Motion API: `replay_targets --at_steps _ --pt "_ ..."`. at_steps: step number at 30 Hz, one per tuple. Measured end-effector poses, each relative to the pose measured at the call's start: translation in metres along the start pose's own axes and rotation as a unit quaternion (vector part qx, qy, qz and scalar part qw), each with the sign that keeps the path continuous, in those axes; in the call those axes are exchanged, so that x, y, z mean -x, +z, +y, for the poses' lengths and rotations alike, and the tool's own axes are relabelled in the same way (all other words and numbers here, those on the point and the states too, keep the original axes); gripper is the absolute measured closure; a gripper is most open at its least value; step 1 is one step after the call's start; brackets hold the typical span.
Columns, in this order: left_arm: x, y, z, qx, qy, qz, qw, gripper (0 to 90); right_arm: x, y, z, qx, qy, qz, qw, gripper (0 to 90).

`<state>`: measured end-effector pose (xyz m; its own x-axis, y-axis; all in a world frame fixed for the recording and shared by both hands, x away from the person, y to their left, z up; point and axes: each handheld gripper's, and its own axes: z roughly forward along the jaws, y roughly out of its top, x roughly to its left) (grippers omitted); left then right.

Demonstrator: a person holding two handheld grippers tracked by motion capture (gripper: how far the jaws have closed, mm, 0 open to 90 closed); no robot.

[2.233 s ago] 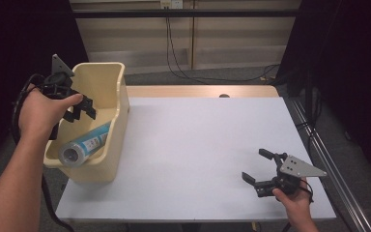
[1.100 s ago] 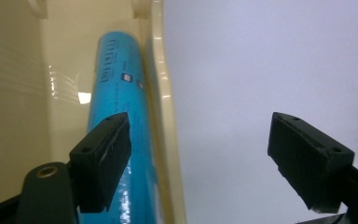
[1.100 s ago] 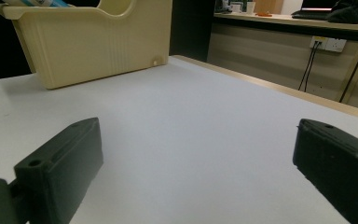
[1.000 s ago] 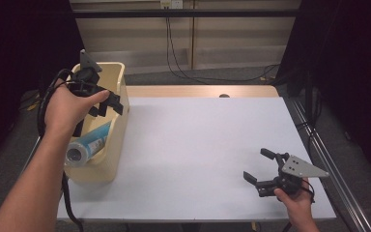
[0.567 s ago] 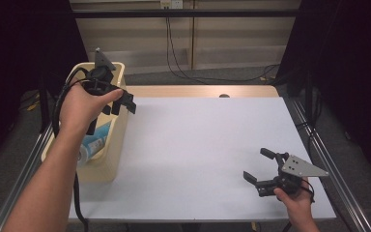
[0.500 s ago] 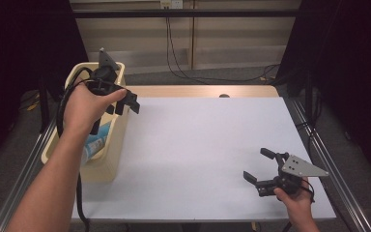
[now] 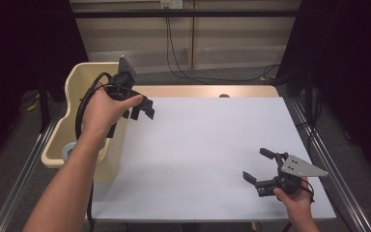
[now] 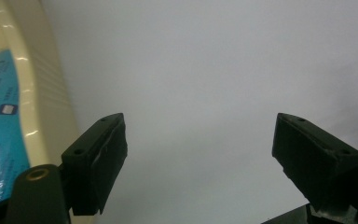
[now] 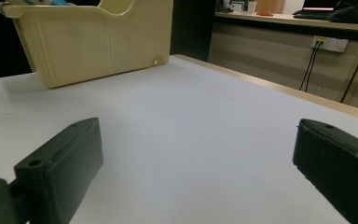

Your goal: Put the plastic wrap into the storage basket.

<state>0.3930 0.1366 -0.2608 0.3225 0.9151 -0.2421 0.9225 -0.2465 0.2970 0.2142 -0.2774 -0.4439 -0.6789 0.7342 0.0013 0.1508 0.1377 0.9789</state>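
Observation:
A cream plastic bin (image 7: 77, 82) stands at the table's left edge, and a blue-printed tube (image 7: 68, 151) lies in it. My left gripper (image 7: 142, 112) hovers just right of the bin's rim, above the white tabletop (image 7: 212, 145). Its jaws are open, have just been opening further, and hold nothing. In the left gripper view the bin's rim (image 8: 32, 84) and the blue tube (image 8: 0, 126) sit left of the gripper (image 8: 200, 158). My right gripper (image 7: 254, 164) rests open and empty near the table's front right corner. From the right gripper (image 9: 196, 163) the bin (image 9: 93, 42) stands far off.
Cables hang behind the table's far edge (image 7: 178, 53). Metal rails run along both sides of the table (image 7: 328, 159). A small dark hole (image 7: 223, 95) marks the wooden strip at the back.
My left hand has come up out of the bin and moved right, over the table's left side, with its jaws wider apart. The right hand has not moved.

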Motion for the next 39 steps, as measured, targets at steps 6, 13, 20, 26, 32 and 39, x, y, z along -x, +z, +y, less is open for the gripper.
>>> replay_targets --at_steps 6,13,20,26,32,39 --pt "0.008 0.016 0.0 -0.01 0.01 -0.008 0.9999 17.1 0.0 0.0 0.0 0.0 0.0 0.001 1.0 1.3" --pt "0.015 0.032 -0.001 -0.013 0.015 -0.015 0.9997 16.8 0.0 0.0 0.0 0.001 -0.002 0.001 1.0 1.3" --pt "0.018 0.045 -0.005 -0.023 0.022 -0.021 0.9993 16.6 0.0 0.0 0.0 0.0 -0.002 0.001 1.0 1.3" --pt "0.02 0.06 -0.008 -0.029 0.026 -0.023 0.999 16.5 0.0 0.0 0.0 -0.001 -0.003 0.002 1.0 1.3" --pt "0.022 0.069 -0.011 -0.035 0.03 -0.027 0.9986 16.5 0.0 0.0 0.0 -0.002 -0.003 0.002 1.0 1.3" --pt "0.023 0.083 -0.016 -0.043 0.037 -0.027 0.998 16.3 0.0 0.0 0.0 -0.002 -0.003 0.003 1.0 1.3"
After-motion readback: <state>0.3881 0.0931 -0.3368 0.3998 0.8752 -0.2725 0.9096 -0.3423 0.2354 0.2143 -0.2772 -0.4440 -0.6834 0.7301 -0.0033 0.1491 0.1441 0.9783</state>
